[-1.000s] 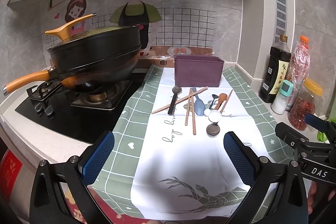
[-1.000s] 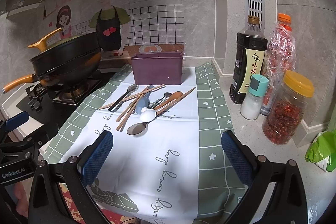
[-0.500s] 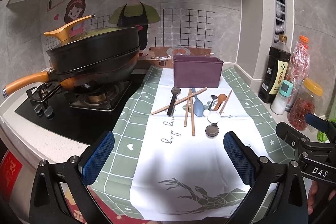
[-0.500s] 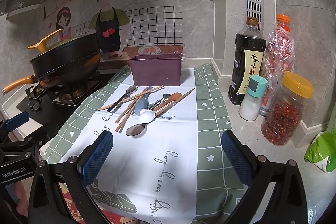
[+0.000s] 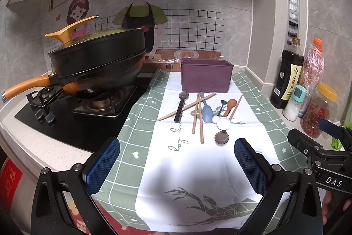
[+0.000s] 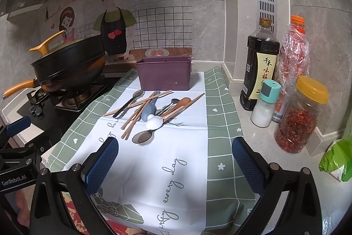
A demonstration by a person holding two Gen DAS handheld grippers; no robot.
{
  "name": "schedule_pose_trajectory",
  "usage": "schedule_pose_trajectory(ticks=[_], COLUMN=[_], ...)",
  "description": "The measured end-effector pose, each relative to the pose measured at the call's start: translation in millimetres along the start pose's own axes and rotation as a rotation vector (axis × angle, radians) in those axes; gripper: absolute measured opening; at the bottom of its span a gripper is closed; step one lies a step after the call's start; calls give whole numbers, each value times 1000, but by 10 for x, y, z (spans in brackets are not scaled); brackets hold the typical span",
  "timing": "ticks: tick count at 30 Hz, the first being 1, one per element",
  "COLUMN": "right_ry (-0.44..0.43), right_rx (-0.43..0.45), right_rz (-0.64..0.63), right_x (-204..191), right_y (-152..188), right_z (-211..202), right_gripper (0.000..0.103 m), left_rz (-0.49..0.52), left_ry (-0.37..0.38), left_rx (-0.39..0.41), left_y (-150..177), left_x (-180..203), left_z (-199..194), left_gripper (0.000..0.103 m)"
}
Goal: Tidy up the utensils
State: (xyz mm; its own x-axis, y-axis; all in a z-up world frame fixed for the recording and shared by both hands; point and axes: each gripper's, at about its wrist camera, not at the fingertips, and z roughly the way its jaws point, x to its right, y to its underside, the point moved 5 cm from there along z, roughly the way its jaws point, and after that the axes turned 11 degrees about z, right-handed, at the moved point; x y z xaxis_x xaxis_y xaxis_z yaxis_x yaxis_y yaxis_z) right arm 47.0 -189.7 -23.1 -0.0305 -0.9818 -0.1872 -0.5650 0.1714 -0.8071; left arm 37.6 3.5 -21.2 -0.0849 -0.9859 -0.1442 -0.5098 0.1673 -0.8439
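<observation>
On cloth (image 5: 198, 164), scattered utensils (image 5: 201, 112).

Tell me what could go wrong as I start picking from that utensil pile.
The chopsticks lie crossed over the spoons, so lifting one piece may drag others. The white spoon rests against the dark spoon and could get knocked. Both tools, left tool and right tool, are open and empty.

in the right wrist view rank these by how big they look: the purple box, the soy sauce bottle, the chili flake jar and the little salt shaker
1. soy sauce bottle and purple box: similar area, too close to rank.
3. chili flake jar: nearer the camera, so likely flattered.
4. salt shaker: clearly smallest.
</observation>
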Motion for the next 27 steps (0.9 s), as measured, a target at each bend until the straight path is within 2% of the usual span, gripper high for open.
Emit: schedule_pose_trajectory(ticks=[7,16,21,27], right_ry=[2,15,12,53], right_rx=[7,33,29,39], right_rz=[-5,-42,-37,-31], right_x=[-1,-83,-118,-181], right_y=[-8,-317,-531,-858], right_z=[-2,198,470,908], right_gripper=[102,102,102,102], left_rz=[4,27,80,81], left_ry=[1,19,80,79], left_rx=[11,42,23,12], left_y=[-43,-344,-624,-912], left_x=[-4,-36,-69,-276], left_z=[13,255,655,1206], left_gripper=[103,103,103,103])
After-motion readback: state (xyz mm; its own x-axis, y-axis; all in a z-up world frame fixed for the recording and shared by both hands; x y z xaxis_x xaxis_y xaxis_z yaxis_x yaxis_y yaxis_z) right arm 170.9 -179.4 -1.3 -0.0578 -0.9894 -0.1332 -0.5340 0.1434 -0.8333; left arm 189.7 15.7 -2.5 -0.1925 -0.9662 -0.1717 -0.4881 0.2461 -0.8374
